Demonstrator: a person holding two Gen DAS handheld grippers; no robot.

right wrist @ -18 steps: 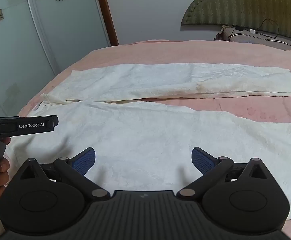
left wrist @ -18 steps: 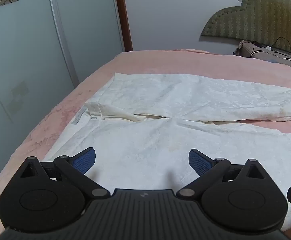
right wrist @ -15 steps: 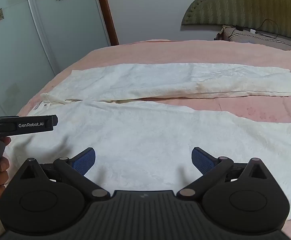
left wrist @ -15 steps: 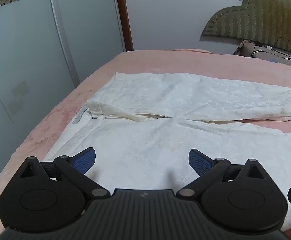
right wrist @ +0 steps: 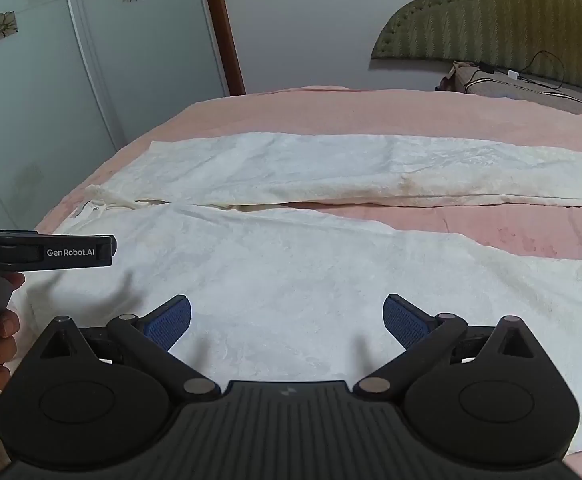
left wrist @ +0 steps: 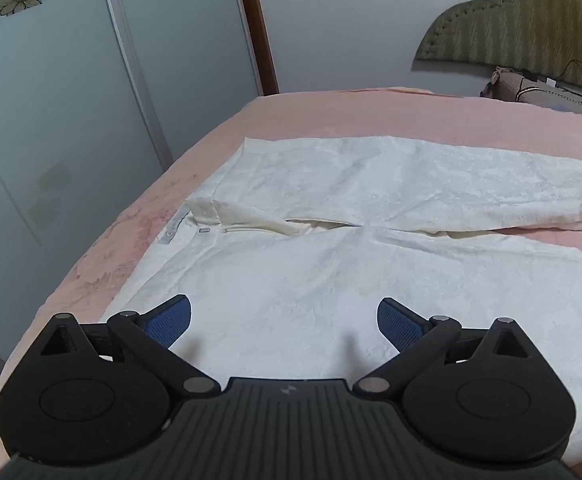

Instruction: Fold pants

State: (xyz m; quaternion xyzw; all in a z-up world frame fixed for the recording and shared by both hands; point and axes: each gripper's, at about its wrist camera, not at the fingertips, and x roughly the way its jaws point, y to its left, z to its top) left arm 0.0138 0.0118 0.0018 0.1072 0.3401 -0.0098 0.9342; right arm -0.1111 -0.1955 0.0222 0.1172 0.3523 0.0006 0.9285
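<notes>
White pants [left wrist: 331, 216] lie flat on the pink bed, waistband at the left, both legs spread apart and running right; they also show in the right wrist view [right wrist: 291, 264]. My left gripper [left wrist: 283, 322] is open and empty, hovering above the near leg's upper part by the waist. My right gripper [right wrist: 287, 322] is open and empty above the near leg, further right. The left gripper's body [right wrist: 51, 252] and the hand holding it show at the left of the right wrist view.
The pink bed [left wrist: 371, 116] has its left edge beside pale wardrobe doors [left wrist: 71, 120]. A green headboard [right wrist: 511, 20] and a pillow with a cable [right wrist: 511, 80] are at the far right. Bare pink sheet shows between the legs [right wrist: 531, 228].
Both grippers have barely shifted; the views are nearly the same. The pants have not moved.
</notes>
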